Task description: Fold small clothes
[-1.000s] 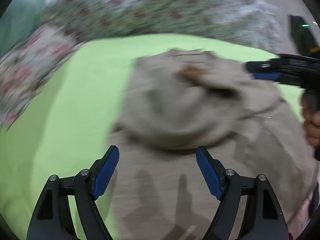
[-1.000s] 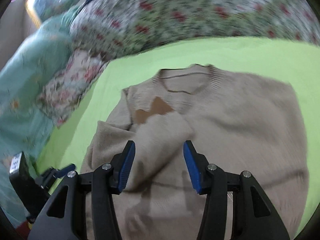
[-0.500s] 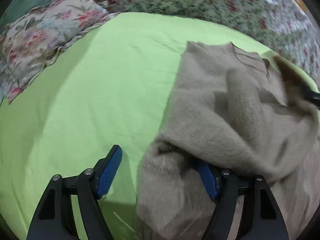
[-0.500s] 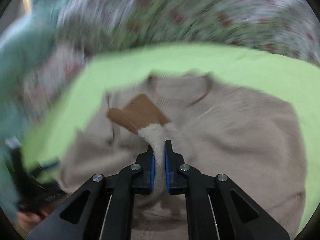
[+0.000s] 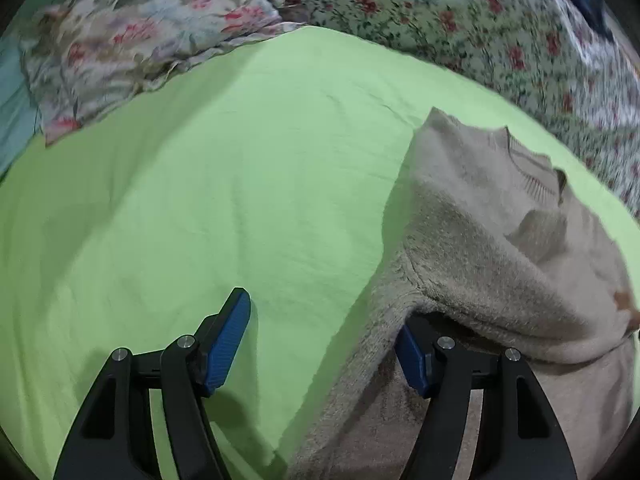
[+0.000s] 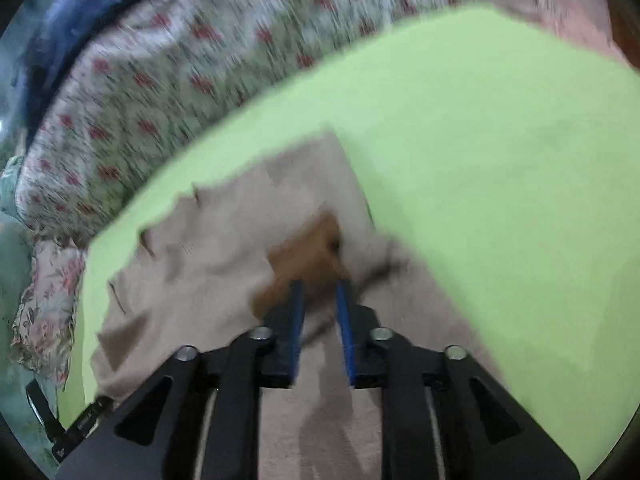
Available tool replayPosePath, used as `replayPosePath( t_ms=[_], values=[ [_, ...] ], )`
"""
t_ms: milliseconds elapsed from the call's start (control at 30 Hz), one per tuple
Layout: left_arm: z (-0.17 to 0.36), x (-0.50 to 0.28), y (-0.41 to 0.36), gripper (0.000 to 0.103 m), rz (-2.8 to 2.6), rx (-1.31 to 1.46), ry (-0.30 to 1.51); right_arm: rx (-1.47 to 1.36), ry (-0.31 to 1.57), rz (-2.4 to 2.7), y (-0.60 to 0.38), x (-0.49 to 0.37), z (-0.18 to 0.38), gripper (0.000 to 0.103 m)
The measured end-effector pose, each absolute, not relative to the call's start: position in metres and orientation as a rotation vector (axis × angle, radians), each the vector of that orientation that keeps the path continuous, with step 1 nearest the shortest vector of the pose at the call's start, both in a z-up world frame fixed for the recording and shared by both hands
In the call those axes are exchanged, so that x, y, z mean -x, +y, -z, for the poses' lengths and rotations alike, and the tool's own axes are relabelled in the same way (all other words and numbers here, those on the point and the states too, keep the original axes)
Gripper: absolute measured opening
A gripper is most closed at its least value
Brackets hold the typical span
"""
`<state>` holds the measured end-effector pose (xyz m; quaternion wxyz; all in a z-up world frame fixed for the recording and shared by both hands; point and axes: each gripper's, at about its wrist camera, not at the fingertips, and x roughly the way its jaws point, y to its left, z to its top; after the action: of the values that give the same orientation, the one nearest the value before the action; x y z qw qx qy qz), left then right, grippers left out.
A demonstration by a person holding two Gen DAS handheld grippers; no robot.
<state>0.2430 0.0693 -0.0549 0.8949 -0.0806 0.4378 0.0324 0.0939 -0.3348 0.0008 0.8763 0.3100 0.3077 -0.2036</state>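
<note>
A beige knitted sweater (image 5: 500, 248) with brown cuffs lies on a green sheet (image 5: 240, 184). In the left wrist view its left sleeve is folded across the body. My left gripper (image 5: 324, 336) is open at the sweater's left edge, with the right finger under the folded sleeve and the left finger on the sheet. In the right wrist view, which is blurred, my right gripper (image 6: 318, 292) has its jaws slightly apart around the brown cuff (image 6: 308, 256) of the sleeve over the sweater (image 6: 224, 248).
Floral bedding (image 5: 460, 20) and a floral pillow (image 5: 132, 40) lie beyond the sheet's far edge. The floral bedding (image 6: 180, 60) also shows in the right wrist view, with green sheet (image 6: 500, 152) to the right of the sweater.
My right gripper closed on the sleeve, carried the brown cuff across the sweater to the right and has now opened slightly. My left gripper moved to the sweater's left edge and stayed open.
</note>
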Motion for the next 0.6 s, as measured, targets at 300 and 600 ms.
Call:
replayPosePath(
  t_ms=[300, 600],
  values=[
    [0.056, -0.238, 0.068, 0.071, -0.065, 0.189, 0.872, -0.459, 0.773, -0.238, -0.237, -0.24, -0.04, 0.067],
    [0.059, -0.236, 0.077, 0.074, -0.008, 0.265, 0.834, -0.317, 1.212, -0.632, -0.147, -0.386, 0.037, 0.071]
  ],
)
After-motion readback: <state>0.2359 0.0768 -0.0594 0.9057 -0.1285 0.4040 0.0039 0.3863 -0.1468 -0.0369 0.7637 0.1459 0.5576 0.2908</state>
